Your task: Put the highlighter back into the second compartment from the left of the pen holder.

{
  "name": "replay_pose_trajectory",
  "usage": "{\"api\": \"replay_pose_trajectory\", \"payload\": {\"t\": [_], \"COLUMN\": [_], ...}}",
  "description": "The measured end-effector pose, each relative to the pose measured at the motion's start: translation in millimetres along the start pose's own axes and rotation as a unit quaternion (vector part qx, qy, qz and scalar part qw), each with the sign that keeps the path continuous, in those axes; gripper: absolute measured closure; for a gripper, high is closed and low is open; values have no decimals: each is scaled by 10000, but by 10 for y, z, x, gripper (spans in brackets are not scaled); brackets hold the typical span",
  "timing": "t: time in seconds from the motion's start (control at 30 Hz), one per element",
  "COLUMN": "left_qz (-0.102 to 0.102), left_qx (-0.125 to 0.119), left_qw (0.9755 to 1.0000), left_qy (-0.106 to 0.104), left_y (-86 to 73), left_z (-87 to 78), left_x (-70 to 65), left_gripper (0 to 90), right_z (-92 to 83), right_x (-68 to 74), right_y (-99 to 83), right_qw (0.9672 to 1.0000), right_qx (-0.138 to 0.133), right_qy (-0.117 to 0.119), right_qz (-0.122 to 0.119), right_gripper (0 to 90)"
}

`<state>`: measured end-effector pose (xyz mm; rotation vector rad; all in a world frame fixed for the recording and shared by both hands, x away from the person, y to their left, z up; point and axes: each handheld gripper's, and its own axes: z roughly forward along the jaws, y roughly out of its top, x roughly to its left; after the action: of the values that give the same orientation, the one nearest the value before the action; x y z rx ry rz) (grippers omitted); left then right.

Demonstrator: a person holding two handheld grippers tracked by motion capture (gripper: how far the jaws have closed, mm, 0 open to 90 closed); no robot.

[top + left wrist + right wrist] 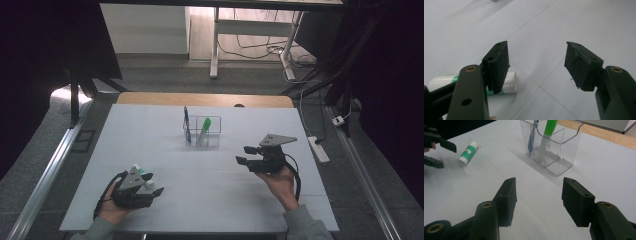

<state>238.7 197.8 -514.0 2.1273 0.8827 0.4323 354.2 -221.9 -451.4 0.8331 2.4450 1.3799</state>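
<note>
The left claw [536, 65] stands close to the lens in the left gripper view, its 2 black jaws spread wide over bare white worktop [574, 25] with nothing between them. A white glue stick [509, 82] with a green label lies flat on the sheet just behind the left-hand jaw, which hides part of it; whether that jaw touches the stick cannot be told from this angle.

From the high view, the left claw [156, 186] rests low near the front left of the worktop [150, 130], held in a person's hand, and the glue stick [142, 171] peeks out beside its grey plate. The right claw [242, 155] hovers at the right side, tilted toward the centre, jaws parted and empty.

In the right gripper view, the right claw [537, 200] looks across the sheet, jaws apart at a middling width and gripping nothing. Ahead stands a clear plastic holder [564, 157] with dividers, upright, near the far edge of the sheet. A green marker [547, 135] leans in 1 compartment and a blue pen [532, 140] in another. The glue stick [468, 153] lies well apart to the holder's left, just beside the left claw [442, 155].
</note>
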Motion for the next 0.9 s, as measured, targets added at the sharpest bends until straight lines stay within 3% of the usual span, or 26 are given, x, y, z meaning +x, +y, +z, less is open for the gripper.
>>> {"api": "replay_pose_trajectory", "payload": {"t": [0.5,0.9], "left_qz": [-39,-76], "left_qx": [-62,-221], "left_qw": [9999,9996], "left_qy": [85,173], "left_y": [30,95], "left_z": [-16,-86], "left_x": [42,134], "left_gripper": [355,355], "right_z": [-400,-494], "right_x": [16,-30], "right_y": [-438,-586], "right_qw": [9998,9997], "right_qx": [132,191], "right_qy": [-155,-157], "right_qz": [11,88], "right_gripper": [454,449]}}
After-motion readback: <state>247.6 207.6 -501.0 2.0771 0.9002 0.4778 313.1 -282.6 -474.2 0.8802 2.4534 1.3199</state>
